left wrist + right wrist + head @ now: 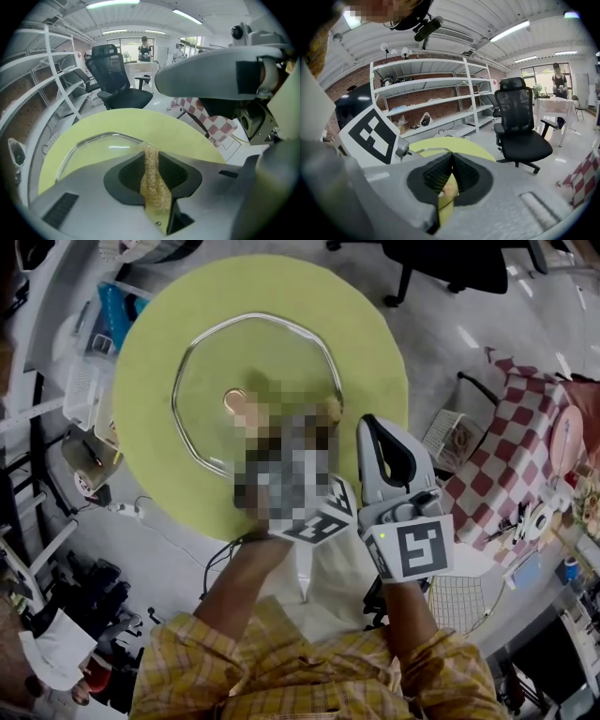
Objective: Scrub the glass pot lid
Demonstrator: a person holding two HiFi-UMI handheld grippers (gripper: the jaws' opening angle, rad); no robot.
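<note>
A round glass pot lid [281,357] with a metal rim lies flat on the round yellow-green table [375,338]; its knob [234,401] sits at its middle. My left gripper [151,153] is shut on a yellowish fibrous scrubber [152,183], its tips at the lid's [101,145] near edge. In the head view a mosaic patch covers most of that gripper. My right gripper [368,425] hangs just right of the lid over the table's edge. In its own view the right gripper [451,157] has its jaws shut with nothing held.
A black office chair [117,86] stands beyond the table, also seen as the chair [520,126] beside white shelving [431,105]. A table with a red-checked cloth [520,442] and a wire basket [448,437] are to the right. Clutter and cables lie on the floor at left.
</note>
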